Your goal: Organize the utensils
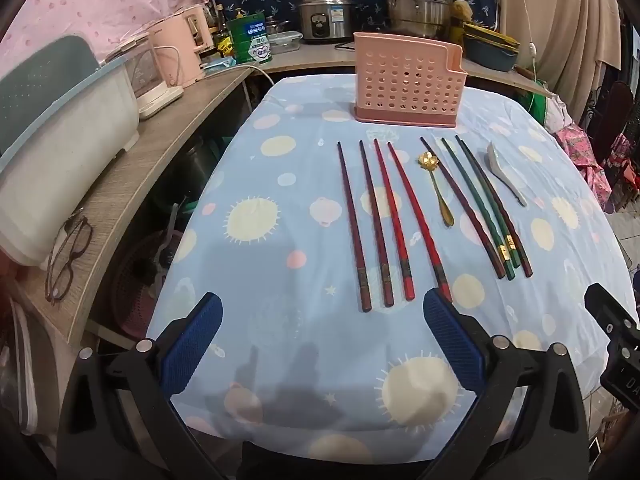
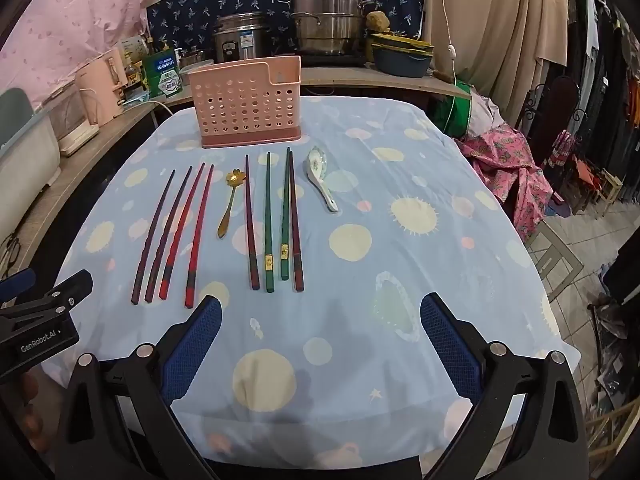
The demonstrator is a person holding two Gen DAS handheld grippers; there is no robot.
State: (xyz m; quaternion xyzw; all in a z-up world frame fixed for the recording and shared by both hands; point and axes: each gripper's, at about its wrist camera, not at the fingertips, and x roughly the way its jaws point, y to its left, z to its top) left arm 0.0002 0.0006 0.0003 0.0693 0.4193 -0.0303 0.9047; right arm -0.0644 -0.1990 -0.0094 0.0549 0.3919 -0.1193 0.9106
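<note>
Pink perforated utensil holder (image 1: 409, 80) upright at the far end of the table (image 1: 280, 240), under a blue spotted cloth. Just nearer than the holder, in a row: four reddish chopsticks (image 1: 376, 220), gold spoon (image 1: 436, 184), four dark and green chopsticks (image 1: 480, 208), white ceramic spoon (image 2: 322, 178). Well nearer than the holder, left claw (image 1: 320, 336) and right claw (image 2: 320, 336), both spread wide, nothing between the pads, hovering above the cloth.

Wooden shelf (image 1: 160, 160), beige curtain (image 2: 500, 20), tiled floor (image 2: 592, 248)
</note>
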